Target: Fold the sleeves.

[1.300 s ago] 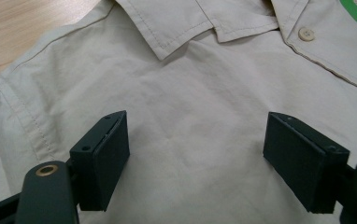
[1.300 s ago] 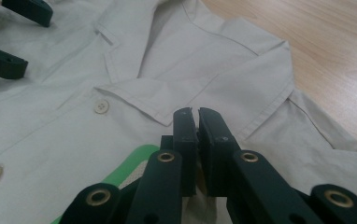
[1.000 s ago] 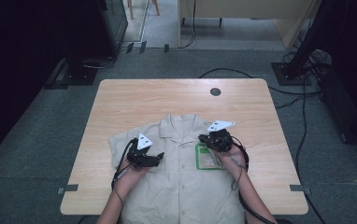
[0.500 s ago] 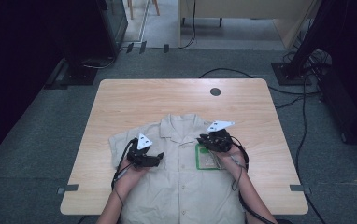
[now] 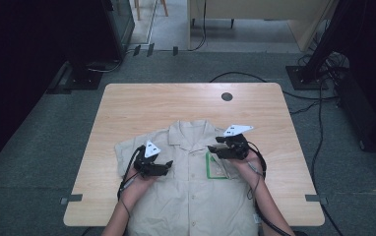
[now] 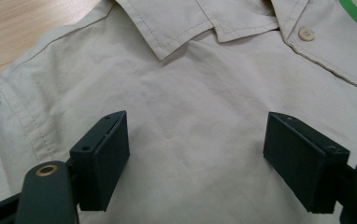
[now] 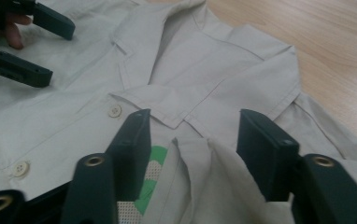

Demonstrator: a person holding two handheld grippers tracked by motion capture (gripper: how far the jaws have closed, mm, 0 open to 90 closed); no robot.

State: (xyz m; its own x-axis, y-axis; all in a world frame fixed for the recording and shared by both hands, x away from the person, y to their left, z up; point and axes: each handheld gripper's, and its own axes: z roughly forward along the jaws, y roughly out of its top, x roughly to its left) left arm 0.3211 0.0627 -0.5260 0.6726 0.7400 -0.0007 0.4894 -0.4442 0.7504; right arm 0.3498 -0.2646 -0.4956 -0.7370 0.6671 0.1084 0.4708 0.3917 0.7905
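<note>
While unheld, shirt (image 5: 191,196) flat on table (image 5: 176,105)

Light: dim high view, black from 9 to 11 o'clock and at 2 o'clock.
Shadows: soft.
Focus: gripper views sharp, no glare.

Light wooden table (image 5: 141,105) with a round black grommet (image 5: 227,97) near its far edge. Grey carpet floor (image 5: 38,142); black cables (image 5: 319,132) trail right of the table.
</note>
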